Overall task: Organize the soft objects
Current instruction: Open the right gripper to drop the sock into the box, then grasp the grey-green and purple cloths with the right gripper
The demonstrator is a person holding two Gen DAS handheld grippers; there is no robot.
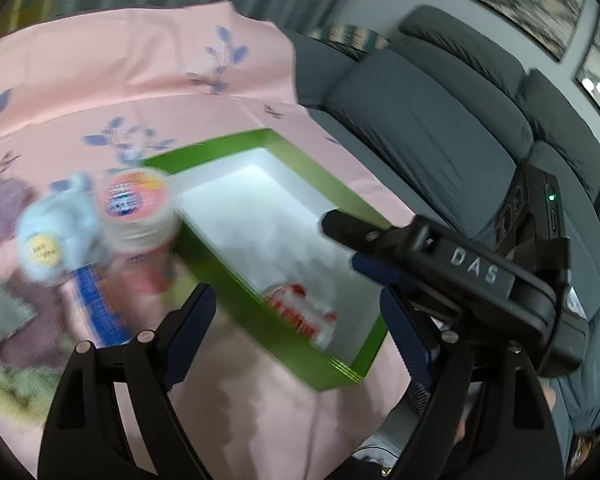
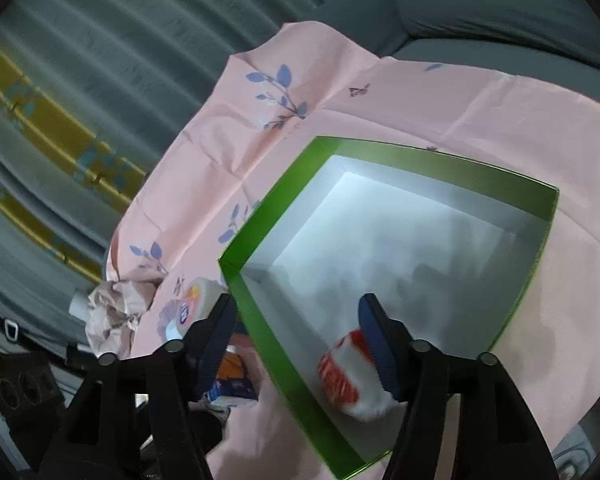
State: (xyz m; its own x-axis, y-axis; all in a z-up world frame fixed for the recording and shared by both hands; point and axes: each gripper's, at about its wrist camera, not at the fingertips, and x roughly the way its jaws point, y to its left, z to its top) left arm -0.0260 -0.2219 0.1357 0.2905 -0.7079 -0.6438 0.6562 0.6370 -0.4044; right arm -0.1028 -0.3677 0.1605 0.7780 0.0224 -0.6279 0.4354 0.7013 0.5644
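A green box with a white inside lies open on the pink flowered cloth. A red and white soft item rests in the box's near corner. My left gripper is open, one finger outside the box wall and one over its inside, holding nothing. In the left wrist view my right gripper reaches in over the box from the right. In the right wrist view my right gripper is open astride the green box wall. The red and white item lies loose beside its right finger.
Left of the box stand a round tub with a pink lid, a light blue plush toy and a blue packet. Purple, grey and green cloths lie further left. A dark grey sofa runs behind. Crumpled beige cloth lies at the sheet's edge.
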